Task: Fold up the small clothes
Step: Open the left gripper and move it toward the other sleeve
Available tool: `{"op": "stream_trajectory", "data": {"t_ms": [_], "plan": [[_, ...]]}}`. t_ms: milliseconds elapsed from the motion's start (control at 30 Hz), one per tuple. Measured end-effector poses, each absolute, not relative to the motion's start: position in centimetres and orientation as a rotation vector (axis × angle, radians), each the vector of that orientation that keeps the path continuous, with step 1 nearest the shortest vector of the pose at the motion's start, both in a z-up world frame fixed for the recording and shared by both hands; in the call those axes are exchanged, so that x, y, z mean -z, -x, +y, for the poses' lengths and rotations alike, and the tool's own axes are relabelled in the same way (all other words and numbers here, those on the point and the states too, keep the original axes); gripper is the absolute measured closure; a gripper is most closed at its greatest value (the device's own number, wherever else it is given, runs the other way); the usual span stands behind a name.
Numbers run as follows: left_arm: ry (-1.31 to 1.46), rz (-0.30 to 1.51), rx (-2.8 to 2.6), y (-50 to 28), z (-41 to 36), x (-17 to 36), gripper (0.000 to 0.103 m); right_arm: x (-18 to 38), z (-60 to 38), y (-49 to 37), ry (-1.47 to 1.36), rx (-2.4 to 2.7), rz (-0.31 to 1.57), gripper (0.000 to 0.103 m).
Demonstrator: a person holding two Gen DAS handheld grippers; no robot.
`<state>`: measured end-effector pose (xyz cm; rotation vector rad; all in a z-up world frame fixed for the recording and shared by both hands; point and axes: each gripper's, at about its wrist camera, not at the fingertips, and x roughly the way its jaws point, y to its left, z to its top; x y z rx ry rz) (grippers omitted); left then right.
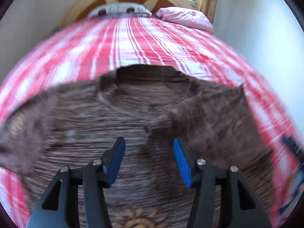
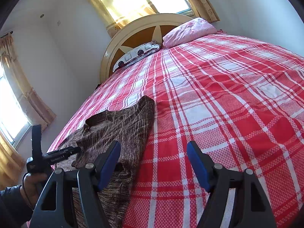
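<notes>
The brown striped knit top (image 1: 133, 114) lies spread on the red-and-white checked bed (image 1: 144, 41), neckline toward the headboard at twelve o'clock in the left wrist view. One side is already folded in over the body, at about two o'clock of centre.

The left gripper (image 1: 149, 161) hangs over the chest of the top with its jaws apart and nothing between the blue pads; whether the tips touch the cloth I cannot tell. This view is smeared by motion, so the fabric edges read softly. The risk on this side is a blind grab. If the jaws close on the middle of the body and not on a hem or sleeve edge, they would likely pinch both layers and bunch the knit, and lifting would drag the whole garment across the bedspread instead of turning one flap.

In the right wrist view, the person's hand (image 2: 33, 182) holds the left tool at eight o'clock. The folded flap (image 2: 133, 125) runs up toward eleven o'clock, lumpy along its outer edge.

The right gripper (image 2: 153, 167) is open and empty, straddling the garment's edge: its left pad is over knit, its right pad over bare bedspread. A close here could catch the checked bedspread along with the top, or miss the thin edge altogether. The loose fold may also slip open if the cloth is tugged sideways.
</notes>
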<state>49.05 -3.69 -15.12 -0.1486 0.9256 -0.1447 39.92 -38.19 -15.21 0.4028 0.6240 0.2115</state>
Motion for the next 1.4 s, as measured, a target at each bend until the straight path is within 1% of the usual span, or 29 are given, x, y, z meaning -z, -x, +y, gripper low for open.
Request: {"op": "stream_trajectory", "data": {"t_ms": [67, 100, 133, 167, 200, 233, 267, 400, 433, 467, 500, 533, 567, 667, 733, 800, 867, 967, 1033, 1067, 1100, 1167, 1200, 1267, 1400], "plan": [[0.257, 0.966, 0.214, -50.7, -3.5, 15.6, 0.047, 15.2, -38.1, -39.9, -0.400, -0.209, 0.625, 0.030], [0.276, 0.999, 0.235, -51.4, -3.7, 16.1, 0.048, 15.2, -38.1, -39.9, -0.400, -0.209, 0.623, 0.030], [0.290, 1.017, 0.234, -52.2, -3.8, 16.4, 0.050, 15.2, -38.2, -39.9, -0.400, -0.208, 0.622, 0.030], [0.300, 1.005, 0.235, -52.5, -4.0, 16.4, 0.050, 15.2, -38.2, -39.9, -0.401, -0.208, 0.623, 0.030], [0.304, 1.000, 0.242, -52.8, -4.1, 16.3, 0.060, 15.2, -38.2, -39.9, -0.400, -0.208, 0.624, 0.030], [0.293, 0.997, 0.245, -53.1, -4.2, 16.1, 0.086, 15.2, -38.1, -39.9, -0.399, -0.208, 0.626, 0.030], [0.285, 0.984, 0.246, -53.0, -4.2, 15.8, 0.090, 15.3, -38.1, -40.0, -0.397, -0.210, 0.629, 0.030], [0.173, 0.798, 0.173, -50.8, -4.3, 14.0, 0.089, 15.3, -37.8, -40.0, -0.386, -0.211, 0.635, 0.030], [0.130, 0.781, 0.131, -50.5, -4.4, 14.1, 0.082, 15.3, -37.7, -40.1, -0.382, -0.211, 0.637, 0.030], [0.101, 0.781, 0.097, -50.4, -4.3, 14.4, 0.079, 15.3, -37.7, -40.1, -0.380, -0.211, 0.639, 0.030], [0.073, 0.788, 0.065, -50.4, -4.4, 14.8, 0.065, 15.3, -37.6, -40.1, -0.378, -0.212, 0.640, 0.030], [0.049, 0.812, 0.032, -50.5, -4.4, 15.4, 0.047, 15.3, -37.6, -40.1, -0.376, -0.212, 0.642, 0.030], [0.052, 0.846, 0.030, -50.6, -4.2, 15.9, 0.044, 15.4, -37.5, -40.2, -0.375, -0.212, 0.645, 0.030], [0.091, 0.889, 0.058, -50.8, -3.8, 16.2, 0.043, 15.5, -37.5, -40.4, -0.375, -0.211, 0.652, 0.030], [-0.006, 0.892, 0.017, -50.3, -4.3, 16.1, 0.031, 15.5, -37.4, -40.4, -0.373, -0.213, 0.657, 0.030], [-0.152, 0.919, -0.048, -49.5, -5.1, 16.4, 0.029, 15.6, -37.3, -40.5, -0.365, -0.210, 0.665, 0.030], [-0.177, 0.914, -0.024, -48.7, -5.3, 16.1, 0.029, 15.5, -36.9, -40.7, -0.343, -0.210, 0.672, 0.030], [-0.122, 0.937, 0.028, -47.6, -5.2, 15.8, 0.028, 14.5, -35.0, -40.7, -0.255, -0.256, 0.662, 0.029], [-0.134, 0.923, 0.031, -47.1, -5.8, 15.8, 0.028, 13.7, -33.4, -41.3, -0.215, -0.273, 0.669, 0.027], [-0.149, 0.921, 0.019, -47.0, -6.1, 15.9, 0.027, 13.4, -32.7, -41.7, -0.201, -0.242, 0.675, 0.027], [-0.164, 0.929, 0.004, -47.0, -6.3, 16.2, 0.024, 13.4, -31.9, -42.3, -0.184, -0.219, 0.694, 0.027], [-0.169, 0.934, -0.011, -46.9, -6.2, 16.4, 0.020, 14.2, -30.8, -43.4, -0.127, -0.184, 0.775, 0.027], [-0.167, 0.931, -0.019, -46.7, -6.0, 16.3, 0.016, 14.9, -30.3, -43.8, -0.092, -0.161, 0.826, 0.027], [-0.160, 0.934, -0.035, -46.5, -5.3, 16.1, 0.015, 16.4, -30.0, -44.2, -0.027, -0.113, 0.921, 0.027], [-0.118, 0.900, -0.034, -45.2, -2.8, 15.6, 0.014, 14.9, -30.6, -42.8, -0.041, -0.087, 0.862, 0.027]]}}
